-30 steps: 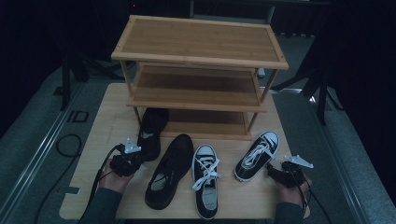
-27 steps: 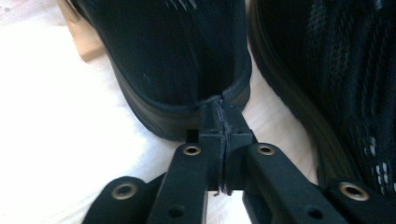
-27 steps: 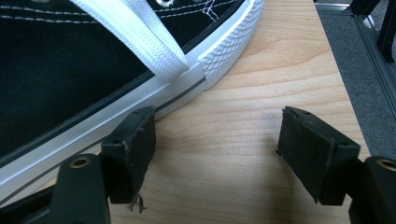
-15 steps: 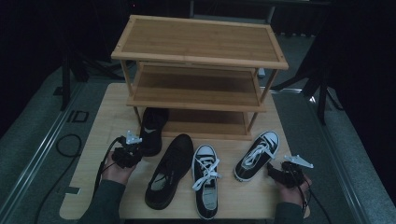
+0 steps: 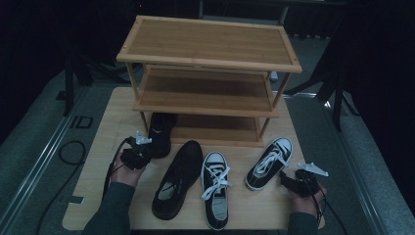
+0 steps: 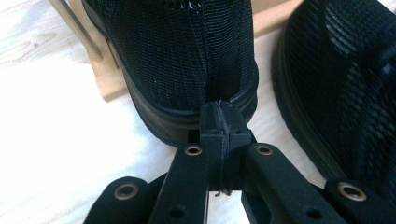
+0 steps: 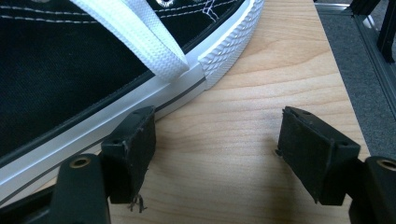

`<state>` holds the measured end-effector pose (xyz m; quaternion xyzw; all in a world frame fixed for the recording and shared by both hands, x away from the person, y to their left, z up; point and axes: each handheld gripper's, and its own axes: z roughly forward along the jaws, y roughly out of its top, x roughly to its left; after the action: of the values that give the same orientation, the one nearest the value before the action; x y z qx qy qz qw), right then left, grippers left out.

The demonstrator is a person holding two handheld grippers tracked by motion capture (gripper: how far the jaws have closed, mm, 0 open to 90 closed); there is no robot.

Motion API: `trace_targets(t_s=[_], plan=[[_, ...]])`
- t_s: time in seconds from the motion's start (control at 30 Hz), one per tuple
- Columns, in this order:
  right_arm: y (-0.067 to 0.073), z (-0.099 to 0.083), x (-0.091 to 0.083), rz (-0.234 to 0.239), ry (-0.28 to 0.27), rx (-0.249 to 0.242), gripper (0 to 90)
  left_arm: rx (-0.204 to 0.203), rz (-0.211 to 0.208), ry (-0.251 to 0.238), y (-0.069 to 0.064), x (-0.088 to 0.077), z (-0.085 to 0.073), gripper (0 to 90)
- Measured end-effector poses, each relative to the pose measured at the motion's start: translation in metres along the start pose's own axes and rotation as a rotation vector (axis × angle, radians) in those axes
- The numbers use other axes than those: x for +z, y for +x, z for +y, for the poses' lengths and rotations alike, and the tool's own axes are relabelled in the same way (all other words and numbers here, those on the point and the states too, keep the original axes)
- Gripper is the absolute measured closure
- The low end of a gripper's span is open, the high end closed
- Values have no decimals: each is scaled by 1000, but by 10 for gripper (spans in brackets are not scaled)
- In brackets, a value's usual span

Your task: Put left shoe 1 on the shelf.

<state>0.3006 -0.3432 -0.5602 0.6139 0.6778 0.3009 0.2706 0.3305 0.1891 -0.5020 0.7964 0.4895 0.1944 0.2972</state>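
Note:
A black mesh shoe (image 5: 160,128) lies with its toe under the lowest shelf of the bamboo rack (image 5: 208,46). My left gripper (image 5: 146,151) is shut with nothing between its jaws. Its closed tips (image 6: 219,122) rest against that shoe's heel (image 6: 187,56). A second black shoe (image 5: 178,177) lies just to the right (image 6: 345,84). Two black-and-white sneakers lie on the board, one in the middle (image 5: 215,188) and one at the right (image 5: 269,163). My right gripper (image 5: 285,178) stands open on the board (image 7: 224,154), its left jaw beside the right sneaker's white sole (image 7: 93,116).
The rack's three shelves stand at the back of the wooden board (image 5: 100,161). The rack's front leg (image 6: 77,25) is just left of the mesh shoe. Dark carpet and a cable (image 5: 68,152) lie to the left, with tripod legs (image 5: 337,98) at the right.
My left gripper has moved away from the person, up to the heel of the black mesh shoe. The right gripper has stayed where it was.

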Motion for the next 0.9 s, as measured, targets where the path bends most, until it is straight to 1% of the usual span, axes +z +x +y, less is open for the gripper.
trace_targets(t_s=[0.13,0.27,0.37,0.4,0.5,0.53,0.67,0.8,0.9], plan=[[0,0,0,0,0,0,275,-13,24,7,5,8,10,897],[0,0,0,0,0,0,275,-23,31,8,7,12,14,897],[0,0,0,0,0,0,275,-27,46,15,9,17,19,897],[0,0,0,0,0,0,275,-39,42,11,11,20,22,897],[0,0,0,0,0,0,275,-41,47,14,12,21,23,897],[0,0,0,0,0,0,275,-45,44,14,13,24,26,897],[0,0,0,0,0,0,275,-36,49,19,12,28,30,897],[0,0,0,1,0,0,274,-48,56,12,13,32,33,897],[0,0,0,1,0,-1,274,-46,63,10,13,34,33,897]])
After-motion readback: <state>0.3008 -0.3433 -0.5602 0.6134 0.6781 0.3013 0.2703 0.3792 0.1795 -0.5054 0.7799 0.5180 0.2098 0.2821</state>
